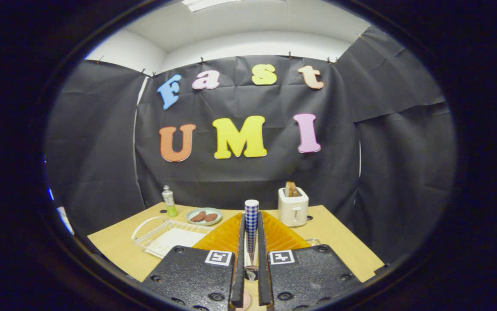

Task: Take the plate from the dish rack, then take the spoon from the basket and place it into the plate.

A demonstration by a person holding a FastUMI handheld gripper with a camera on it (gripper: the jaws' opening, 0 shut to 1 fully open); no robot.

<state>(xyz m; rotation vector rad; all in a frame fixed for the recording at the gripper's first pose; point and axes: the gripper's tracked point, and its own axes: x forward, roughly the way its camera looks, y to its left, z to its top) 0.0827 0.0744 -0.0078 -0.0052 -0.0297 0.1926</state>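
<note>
gripping the spoon [251, 224] by its checked handle, the tongs [251, 276] are clenched on it with the handle standing upright between the fingers, likely so the bowl end can be lowered cleanly. the orange basket [227, 235] sits just beyond the fingers on the worktop [339, 242]. past the white dish rack [162, 235], a plate [204, 216] holding two brown pieces waits, probably the drop spot.

the fingers [251, 276] stand nearly shut around the checked spoon handle [251, 218], the orange basket [227, 235] crowding both sides, with the dish rack [166, 235] left and toaster [293, 207] right, bare bench [339, 242] beyond.
</note>
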